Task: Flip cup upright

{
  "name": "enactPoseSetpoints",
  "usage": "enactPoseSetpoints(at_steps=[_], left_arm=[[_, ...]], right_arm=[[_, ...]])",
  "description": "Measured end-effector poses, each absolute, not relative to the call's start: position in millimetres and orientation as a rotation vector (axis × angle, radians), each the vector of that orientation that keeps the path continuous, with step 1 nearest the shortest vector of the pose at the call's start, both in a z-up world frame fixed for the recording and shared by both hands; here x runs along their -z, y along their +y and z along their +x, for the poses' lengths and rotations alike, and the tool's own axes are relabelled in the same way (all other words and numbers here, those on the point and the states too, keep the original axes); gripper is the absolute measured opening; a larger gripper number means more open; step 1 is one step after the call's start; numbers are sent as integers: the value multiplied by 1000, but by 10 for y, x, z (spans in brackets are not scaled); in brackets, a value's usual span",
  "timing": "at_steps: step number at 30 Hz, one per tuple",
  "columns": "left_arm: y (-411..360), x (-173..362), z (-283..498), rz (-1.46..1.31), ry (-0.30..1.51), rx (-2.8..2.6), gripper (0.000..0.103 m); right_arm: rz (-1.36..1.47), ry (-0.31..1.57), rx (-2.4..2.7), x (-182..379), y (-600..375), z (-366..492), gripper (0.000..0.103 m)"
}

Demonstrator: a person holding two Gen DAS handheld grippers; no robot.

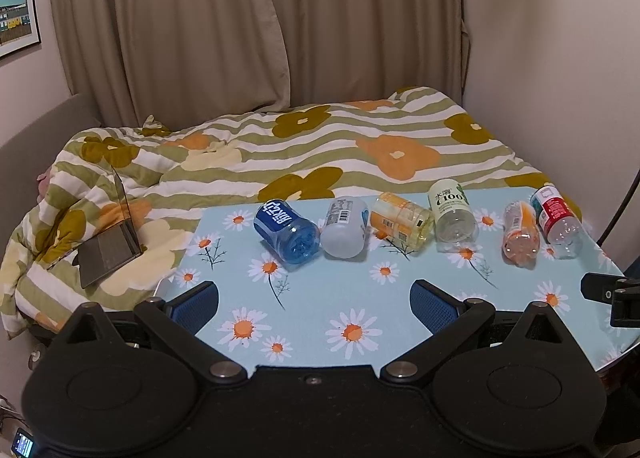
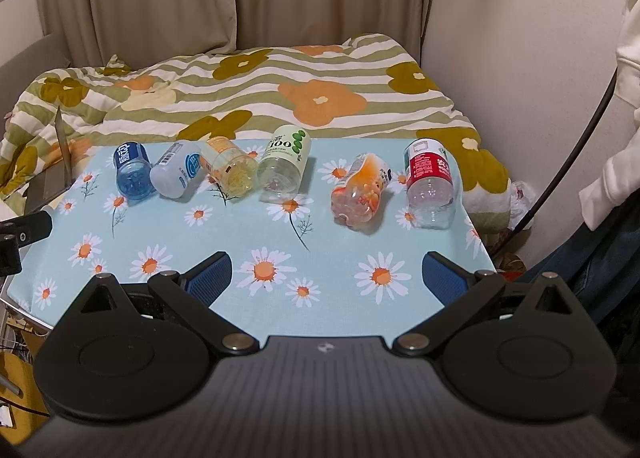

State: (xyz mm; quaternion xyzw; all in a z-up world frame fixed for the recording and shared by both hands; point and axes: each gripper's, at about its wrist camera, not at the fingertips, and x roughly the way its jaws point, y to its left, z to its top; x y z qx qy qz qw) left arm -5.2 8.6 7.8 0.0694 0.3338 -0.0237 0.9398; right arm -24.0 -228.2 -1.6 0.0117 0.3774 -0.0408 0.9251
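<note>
A: Left wrist view. Left gripper [image 1: 314,300] hangs over the near part of the table [image 1: 328,298], fingers wide apart, nothing between them. Six cups lie on their sides in a row ahead of it, across the far part of the table. From its left: blue cup [image 1: 286,232], white cup [image 1: 345,227], yellow cup [image 1: 400,223], green-label cup [image 1: 454,214], orange cup [image 1: 521,234], red-label cup [image 1: 557,220].

B: Long axes?

A: Each runs roughly away from the gripper, closed bases toward it, so mouths seem to face the bed [image 1: 280,146]. Blue and white touch; white sits almost straight ahead. Orange and red are far to its right.

B: Right wrist view?

A: Right gripper [image 2: 326,278] also spread apart and empty, low over the near table edge. Same row ahead: blue cup [image 2: 134,172], white cup [image 2: 176,174], yellow cup [image 2: 230,170], green-label cup [image 2: 284,166], orange cup [image 2: 362,194], red-label cup [image 2: 430,182]. Orange lies just right of straight ahead, tilted leftward; red beside it but apart.

B: Nearer hand?

A: Judgement: right for orange and red, left for blue and white. Task does not say which cup.

B: Appearance?

A: Cut-down clear plastic bottles with printed labels, thin-walled. Probably light, apt to roll or dent under a firm squeeze.
</note>
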Motion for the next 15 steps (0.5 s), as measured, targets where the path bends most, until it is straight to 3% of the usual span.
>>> enactPoseSetpoints(at_steps=[15], left_arm=[[129,-64,-40,138,687,51,103]], right_arm=[[26,789,89,101,-2184,-245,103]])
